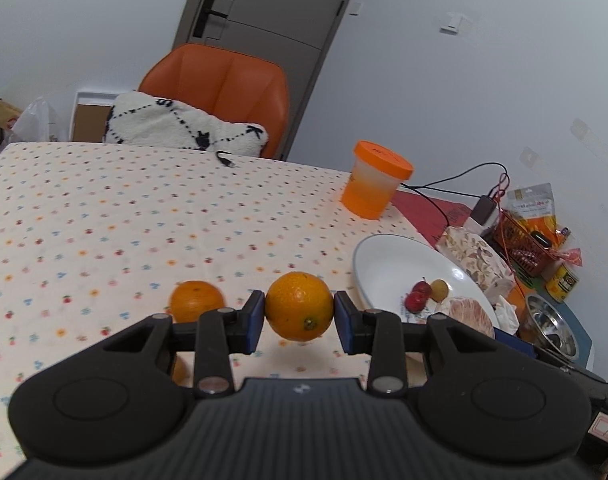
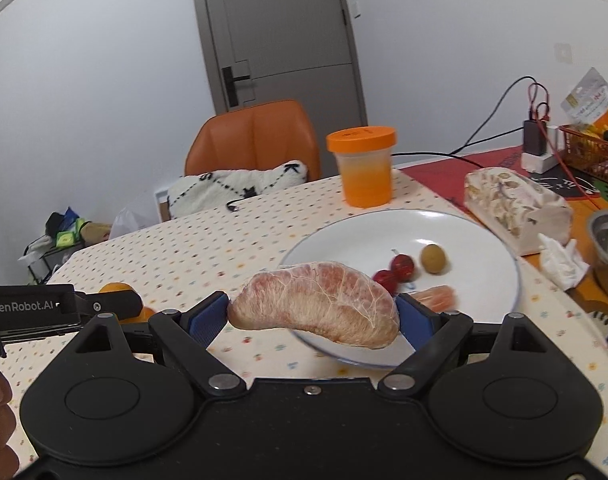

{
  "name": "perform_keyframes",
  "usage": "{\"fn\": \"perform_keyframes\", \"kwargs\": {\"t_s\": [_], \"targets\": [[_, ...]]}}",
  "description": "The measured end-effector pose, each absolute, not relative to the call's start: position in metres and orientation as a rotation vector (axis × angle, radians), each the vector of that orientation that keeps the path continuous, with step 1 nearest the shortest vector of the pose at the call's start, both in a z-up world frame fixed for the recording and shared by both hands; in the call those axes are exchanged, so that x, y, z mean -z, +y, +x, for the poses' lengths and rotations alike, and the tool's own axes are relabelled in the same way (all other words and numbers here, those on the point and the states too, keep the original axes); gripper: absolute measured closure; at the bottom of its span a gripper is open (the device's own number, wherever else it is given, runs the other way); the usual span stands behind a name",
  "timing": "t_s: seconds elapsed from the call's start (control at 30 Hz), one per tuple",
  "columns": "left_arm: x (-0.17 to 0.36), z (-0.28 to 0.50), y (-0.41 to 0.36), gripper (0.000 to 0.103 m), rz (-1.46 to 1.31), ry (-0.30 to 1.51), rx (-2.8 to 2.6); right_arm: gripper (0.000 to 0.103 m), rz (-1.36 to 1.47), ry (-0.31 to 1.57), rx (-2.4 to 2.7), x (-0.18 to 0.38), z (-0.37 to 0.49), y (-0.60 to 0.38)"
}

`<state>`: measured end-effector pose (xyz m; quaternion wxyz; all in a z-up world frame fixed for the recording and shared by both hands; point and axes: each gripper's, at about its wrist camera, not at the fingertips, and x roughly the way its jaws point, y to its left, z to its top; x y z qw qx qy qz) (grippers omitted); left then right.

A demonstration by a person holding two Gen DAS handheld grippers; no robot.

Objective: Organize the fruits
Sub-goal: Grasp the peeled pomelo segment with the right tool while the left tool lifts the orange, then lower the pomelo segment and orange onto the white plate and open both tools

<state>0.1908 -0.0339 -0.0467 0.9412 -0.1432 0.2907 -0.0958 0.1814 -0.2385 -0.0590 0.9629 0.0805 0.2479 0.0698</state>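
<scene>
Two fruits are being held off the desk (image 1: pixel 104 208): an orange (image 1: pixel 299 306) is being clamped between the blue pads of the left gripper (image 1: pixel 299 316), and a peeled pomelo segment (image 2: pixel 315 304) is being gripped end to end by the right gripper (image 2: pixel 313 316), whose jaws are being kept wide by it. "GenRobot.AI" is being shown in white lettering on the left gripper's black body (image 2: pixel 28 308), seen from the right wrist view. Printing on the yellow snack pouch (image 1: pixel 533 204) is too small to be read. A second orange (image 1: pixel 196 300) is lying on the dotted cloth just left of the held one. The pomelo is being carried over the near rim of the white plate (image 2: pixel 483 240), where two red fruits (image 2: pixel 395 272), a small brown fruit (image 2: pixel 432 258) and an orange-pink piece (image 2: pixel 437 298) are lying. Open cloth is being left to the left and behind; the right edge is being crowded by an orange-lidded cup (image 2: pixel 361 168), a tissue box (image 2: pixel 515 208) and a steel bowl (image 1: pixel 549 326).
</scene>
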Motion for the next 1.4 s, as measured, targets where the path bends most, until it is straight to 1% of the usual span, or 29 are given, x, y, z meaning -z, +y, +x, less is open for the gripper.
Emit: {"fn": "perform_keyframes", "kwargs": {"t_s": [0.53, 0.77, 1.4], "targets": [[0.052, 0.222, -0.086, 0.067, -0.243, 0.623, 0.262, 0.016, 0.183, 0.479, -0.06, 0.066, 0.191, -0.29], [0.06, 0.239, -0.098, 0.067, -0.222, 0.653, 0.252, 0.016, 0.185, 0.484, -0.042, 0.072, 0.204, -0.305], [0.059, 0.273, -0.128, 0.067, -0.152, 0.677, 0.243, 0.015, 0.217, 0.485, -0.063, 0.08, 0.248, -0.324]]}}
